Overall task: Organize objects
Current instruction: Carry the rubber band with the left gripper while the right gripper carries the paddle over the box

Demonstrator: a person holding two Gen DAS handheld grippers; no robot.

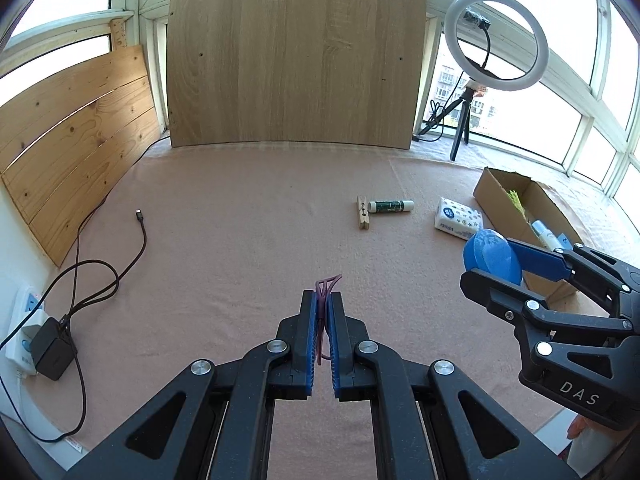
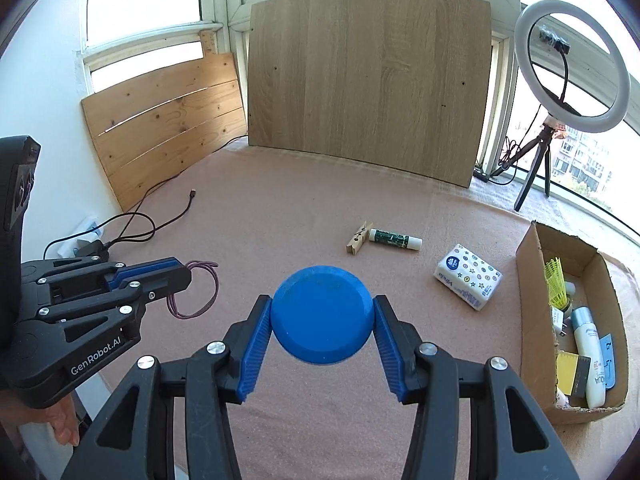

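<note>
Blue dish (image 2: 322, 314) – clamped between right gripper (image 2: 322, 320) fingers, held above pink cloth (image 2: 280, 208) | purple cord loop (image 2: 196, 288) – pinched in left gripper (image 1: 323, 316), its middle hidden between the pads | clothespin (image 2: 359, 237) touching glue stick (image 2: 395, 238), tissue pack (image 2: 468, 277) near cardboard box (image 2: 528, 280), whose contents are partly obscured.

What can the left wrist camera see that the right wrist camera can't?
Only the left wrist view shows the white power strip with its black charger.

Only the right wrist view shows deep into the cardboard box: the white bottle, the yellow shuttlecock in full and a yellow pad.

Both show the left gripper pinching the purple cord, the right gripper holding the blue disc, plus the clothespin, glue stick and tissue pack.
</note>
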